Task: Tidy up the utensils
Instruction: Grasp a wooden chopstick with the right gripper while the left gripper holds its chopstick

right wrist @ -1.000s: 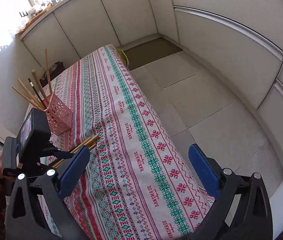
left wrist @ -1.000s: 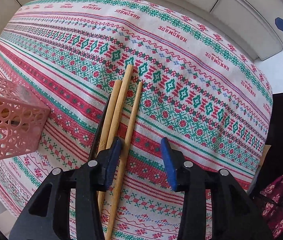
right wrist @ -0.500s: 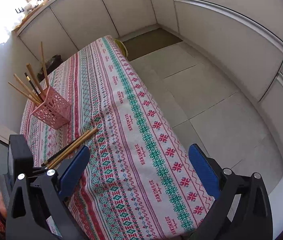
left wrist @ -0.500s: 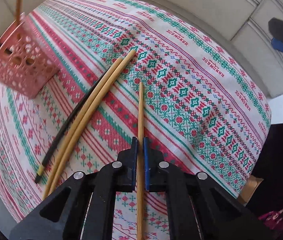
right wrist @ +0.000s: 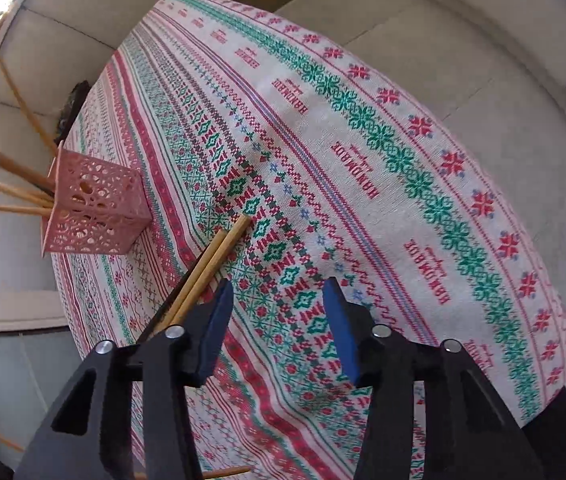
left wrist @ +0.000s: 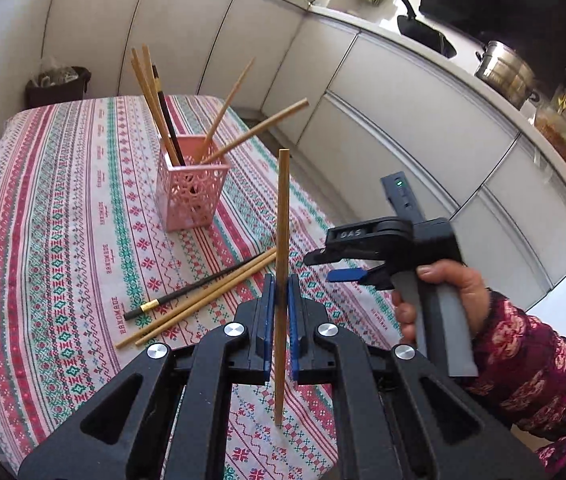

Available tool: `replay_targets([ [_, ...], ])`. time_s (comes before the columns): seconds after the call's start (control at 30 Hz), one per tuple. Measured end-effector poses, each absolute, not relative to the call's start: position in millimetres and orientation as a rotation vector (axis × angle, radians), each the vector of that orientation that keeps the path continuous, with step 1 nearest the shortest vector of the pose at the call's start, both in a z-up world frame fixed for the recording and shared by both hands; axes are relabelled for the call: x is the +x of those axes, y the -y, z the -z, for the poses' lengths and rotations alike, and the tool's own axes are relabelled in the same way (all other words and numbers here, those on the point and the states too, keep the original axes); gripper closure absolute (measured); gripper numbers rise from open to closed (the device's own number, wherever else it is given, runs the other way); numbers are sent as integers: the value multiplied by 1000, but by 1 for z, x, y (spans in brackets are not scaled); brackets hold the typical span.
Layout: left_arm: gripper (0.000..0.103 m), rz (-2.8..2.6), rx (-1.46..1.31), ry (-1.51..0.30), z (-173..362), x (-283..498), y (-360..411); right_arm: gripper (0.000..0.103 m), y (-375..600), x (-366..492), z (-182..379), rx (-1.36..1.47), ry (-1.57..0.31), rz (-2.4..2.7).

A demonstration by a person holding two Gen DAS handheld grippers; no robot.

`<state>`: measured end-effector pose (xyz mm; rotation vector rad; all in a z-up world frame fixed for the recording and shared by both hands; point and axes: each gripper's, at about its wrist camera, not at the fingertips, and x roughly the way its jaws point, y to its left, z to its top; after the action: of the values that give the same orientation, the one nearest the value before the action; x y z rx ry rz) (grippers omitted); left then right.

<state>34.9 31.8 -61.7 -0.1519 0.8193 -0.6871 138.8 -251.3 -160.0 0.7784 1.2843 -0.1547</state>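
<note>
My left gripper is shut on a wooden chopstick and holds it upright above the patterned tablecloth. A pink perforated holder with several chopsticks stands beyond it. Two wooden chopsticks and a black one lie on the cloth between. My right gripper is open and empty just above the cloth, its left finger beside the lying chopsticks. It also shows in the left wrist view, held in a hand. The holder is to its left.
White cabinets and a counter with a steel pot and a black pan run behind the table. A dark bin stands at the far corner. The table edge drops to tiled floor on the right.
My left gripper closed on one chopstick and lifted it upright off the cloth. My right gripper came down close over the lying chopsticks.
</note>
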Motion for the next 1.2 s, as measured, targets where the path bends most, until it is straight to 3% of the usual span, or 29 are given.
replay_targets([
  [0.07, 98, 687, -156, -797, 56, 36, -33, 67, 246, 147, 162, 767, -1286, 205],
  [0.57, 98, 721, -206, -682, 30, 14, -56, 65, 232, 186, 167, 792, -1294, 303],
  [0.63, 98, 716, -208, -684, 31, 15, -57, 69, 224, 195, 168, 742, -1287, 333],
  [0.7, 98, 715, -211, -682, 30, 14, -58, 82, 211, 205, 168, 627, -1290, 361],
  [0.9, 98, 700, -222, -681, 30, 15, -62, 89, 194, 196, 166, 482, -1290, 265],
  [1.2, 98, 669, -233, -687, 31, 16, -68, 92, 233, 165, 171, 665, -1348, 135],
])
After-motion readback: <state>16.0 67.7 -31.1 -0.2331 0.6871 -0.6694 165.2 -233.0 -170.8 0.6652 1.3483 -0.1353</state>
